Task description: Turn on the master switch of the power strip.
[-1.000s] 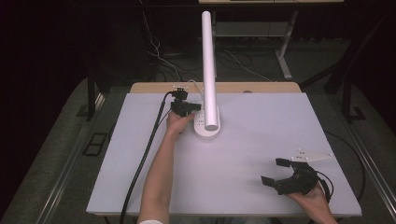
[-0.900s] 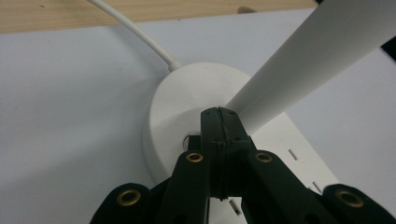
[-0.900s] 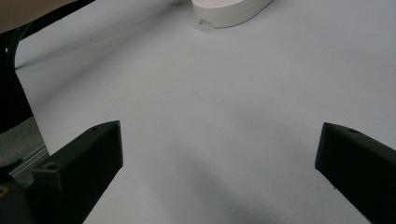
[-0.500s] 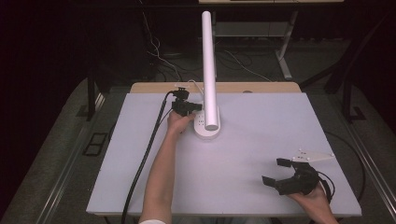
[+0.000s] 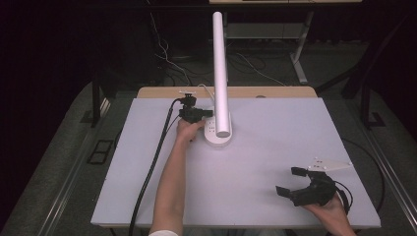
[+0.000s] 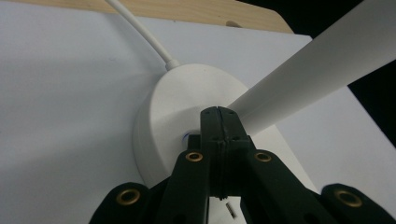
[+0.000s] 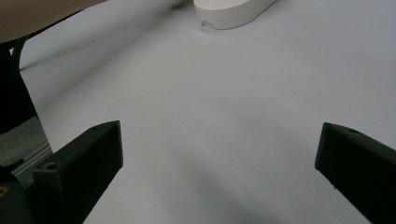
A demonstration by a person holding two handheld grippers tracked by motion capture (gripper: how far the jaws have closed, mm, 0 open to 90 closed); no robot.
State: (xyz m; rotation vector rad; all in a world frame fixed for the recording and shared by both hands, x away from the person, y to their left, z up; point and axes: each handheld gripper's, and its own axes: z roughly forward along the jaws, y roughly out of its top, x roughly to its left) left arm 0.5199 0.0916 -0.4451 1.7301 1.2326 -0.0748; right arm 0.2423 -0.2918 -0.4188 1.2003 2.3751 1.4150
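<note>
Left gripper, clenched, presses the lamp base beneath its tube; right gripper hovers released nearby.

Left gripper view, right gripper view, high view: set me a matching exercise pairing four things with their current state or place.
Things:
1. left gripper
2. right gripper
3. white round lamp base
4. white cord

States:
A. jaws wide apart, over bare table
B. runs from the base toward the wooden edge
C. jaws closed together, tips at the base's top
D. sits on the white table

Pairs: 1-C, 2-A, 3-D, 4-B
</note>
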